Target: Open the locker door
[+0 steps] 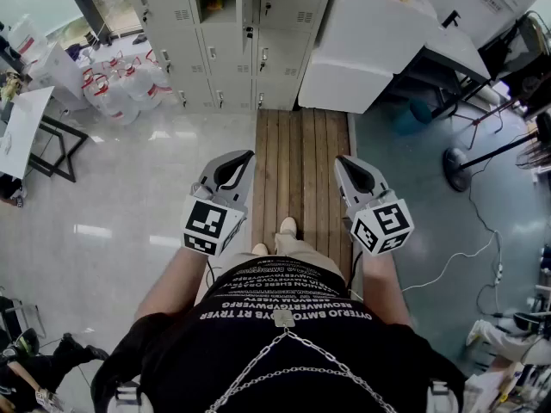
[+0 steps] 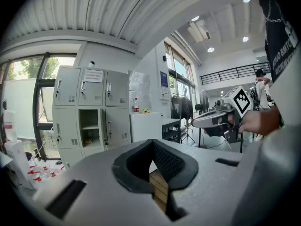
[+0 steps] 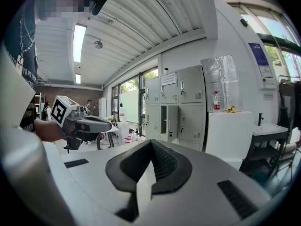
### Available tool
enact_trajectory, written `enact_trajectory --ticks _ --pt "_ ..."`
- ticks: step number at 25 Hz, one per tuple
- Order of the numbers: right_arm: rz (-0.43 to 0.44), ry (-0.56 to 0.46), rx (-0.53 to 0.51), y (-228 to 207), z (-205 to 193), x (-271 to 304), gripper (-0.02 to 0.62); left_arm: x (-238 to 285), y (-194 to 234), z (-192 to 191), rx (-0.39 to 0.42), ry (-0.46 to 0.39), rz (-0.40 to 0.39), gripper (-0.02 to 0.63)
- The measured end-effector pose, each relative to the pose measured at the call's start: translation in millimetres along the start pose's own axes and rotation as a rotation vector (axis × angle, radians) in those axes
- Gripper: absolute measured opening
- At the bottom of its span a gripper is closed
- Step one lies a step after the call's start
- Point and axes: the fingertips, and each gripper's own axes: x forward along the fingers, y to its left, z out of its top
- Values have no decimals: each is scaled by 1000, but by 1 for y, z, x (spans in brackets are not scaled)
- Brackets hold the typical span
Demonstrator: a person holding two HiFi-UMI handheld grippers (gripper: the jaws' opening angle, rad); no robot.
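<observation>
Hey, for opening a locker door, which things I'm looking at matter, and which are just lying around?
For the job: lockers, left claw, right claw, both shut and empty.
Lying about: water jugs, white cabinet, fan stand.

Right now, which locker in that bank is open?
The middle locker of the second row down: its dark inside and shelf show, while the neighbouring doors look shut.

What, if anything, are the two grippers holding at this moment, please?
Nothing is held. The left gripper and the right gripper both have their jaws shut and empty.
</observation>
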Motion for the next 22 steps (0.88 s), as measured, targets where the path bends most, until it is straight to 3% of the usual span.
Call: enact_trajectory --ticks 10,16,22 --pt "81 10 -5 -46 1 40 -3 66 20 14 -29 -16 37 -2" --pt "59 8 61 -106 -10 47 -3 116 19 39 -10 -89 49 -2" --pt "79 -7 112 -147 -16 61 -3 173 19 44 -8 -49 51 -2"
